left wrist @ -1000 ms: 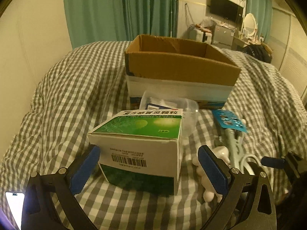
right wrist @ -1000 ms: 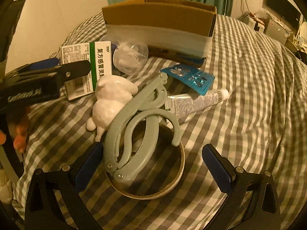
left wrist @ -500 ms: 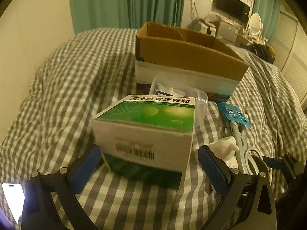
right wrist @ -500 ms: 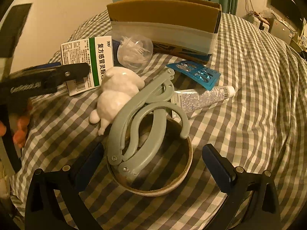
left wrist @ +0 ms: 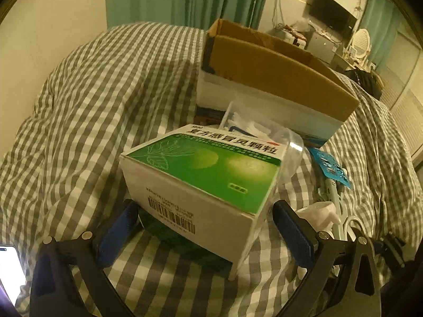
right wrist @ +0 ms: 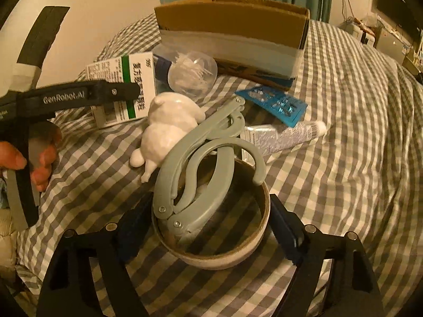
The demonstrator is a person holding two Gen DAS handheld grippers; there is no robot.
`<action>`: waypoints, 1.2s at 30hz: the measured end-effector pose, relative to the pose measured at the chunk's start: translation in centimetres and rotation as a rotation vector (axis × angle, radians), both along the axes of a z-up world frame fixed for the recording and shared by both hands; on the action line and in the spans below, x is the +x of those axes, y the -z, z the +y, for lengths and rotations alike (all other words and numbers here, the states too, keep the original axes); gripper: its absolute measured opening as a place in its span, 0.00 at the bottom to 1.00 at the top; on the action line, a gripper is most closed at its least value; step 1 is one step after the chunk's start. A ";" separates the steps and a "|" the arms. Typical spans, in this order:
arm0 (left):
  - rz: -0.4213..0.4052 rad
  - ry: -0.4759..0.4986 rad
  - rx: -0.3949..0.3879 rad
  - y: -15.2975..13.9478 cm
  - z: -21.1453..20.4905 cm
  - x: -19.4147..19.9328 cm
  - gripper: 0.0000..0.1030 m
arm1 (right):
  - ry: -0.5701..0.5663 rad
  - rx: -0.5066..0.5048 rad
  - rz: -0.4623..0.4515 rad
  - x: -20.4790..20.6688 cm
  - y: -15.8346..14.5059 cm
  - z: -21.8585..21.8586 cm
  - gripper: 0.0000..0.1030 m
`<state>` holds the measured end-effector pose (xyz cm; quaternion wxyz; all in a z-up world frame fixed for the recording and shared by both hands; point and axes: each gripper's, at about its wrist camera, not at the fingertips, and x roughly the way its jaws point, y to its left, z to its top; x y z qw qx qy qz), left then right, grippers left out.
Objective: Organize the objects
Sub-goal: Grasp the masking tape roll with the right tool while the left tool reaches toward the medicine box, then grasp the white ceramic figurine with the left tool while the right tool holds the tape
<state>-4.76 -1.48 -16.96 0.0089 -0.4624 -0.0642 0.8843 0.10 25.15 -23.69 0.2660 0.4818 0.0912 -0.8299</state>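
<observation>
Both grippers advanced since earlier frames. Cardboard box now upper right of left view, farther back, open-topped, on checked bedding. Green medicine box larger, frame centre, between spread pads of left gripper; contact unclear. Tape roll lower centre of right view, now between open right gripper pads, grey folding hanger lying across it.
</observation>
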 end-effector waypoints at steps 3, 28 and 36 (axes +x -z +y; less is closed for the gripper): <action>0.021 0.000 0.006 -0.5 0.0 0.6 0.88 | 0.004 -0.011 0.027 0.4 -1.1 0.2 0.80; 0.093 -0.006 -0.002 -4.7 -0.2 5.9 0.20 | 0.088 -0.034 0.224 1.7 -8.0 3.4 0.79; 0.115 -0.003 -0.042 -5.9 -0.4 6.0 0.00 | 0.111 -0.047 0.232 1.5 -8.5 4.5 0.79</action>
